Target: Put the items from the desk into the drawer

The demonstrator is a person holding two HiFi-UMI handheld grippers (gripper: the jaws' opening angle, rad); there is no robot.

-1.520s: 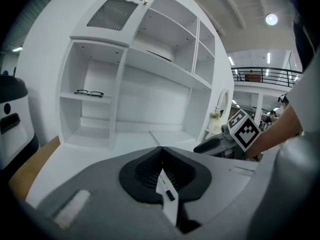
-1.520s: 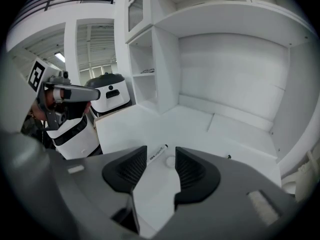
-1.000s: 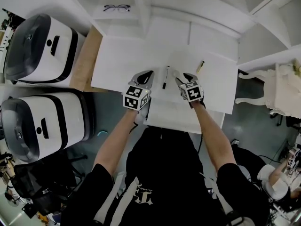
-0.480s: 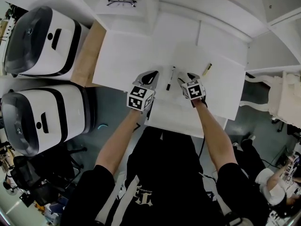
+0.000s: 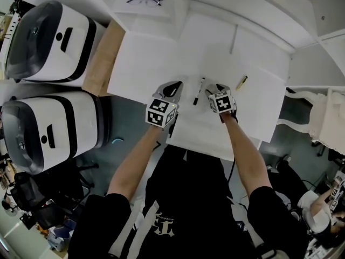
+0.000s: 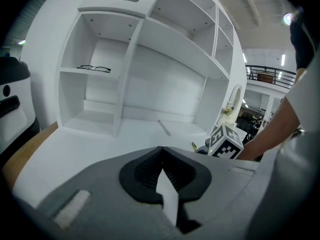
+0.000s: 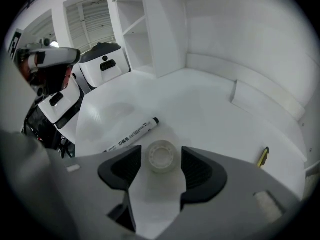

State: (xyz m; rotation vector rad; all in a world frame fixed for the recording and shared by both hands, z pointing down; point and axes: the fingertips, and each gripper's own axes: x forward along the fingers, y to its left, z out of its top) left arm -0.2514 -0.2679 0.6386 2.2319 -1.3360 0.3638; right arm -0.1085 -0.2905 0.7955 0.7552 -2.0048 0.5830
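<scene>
Right gripper (image 7: pixel 160 165): jaws just opened wide, straddling one tape roll (image 7: pixel 161 155) lying flat on the desk (image 5: pixel 145 63), pads clear of it; left gripper (image 6: pixel 161 156): jaws closed, empty; one marker (image 7: pixel 132 134) just left of the roll; one yellow pen (image 7: pixel 263 156) well right; bare desktop left and far; one pair of glasses (image 5: pixel 144 0) on the far shelf.

1. The person is wearing a black short-sleeved T-shirt (image 5: pixel 186 193) bearing a white print (image 5: pixel 161 224) low on the front.
2. The left gripper (image 5: pixel 173 85) and right gripper (image 5: pixel 214 89) are showing pale grey shells with black ribbed pads (image 7: pixel 120 171).
3. Each is carrying a white cube (image 5: pixel 159 112) with black square markers.
</scene>
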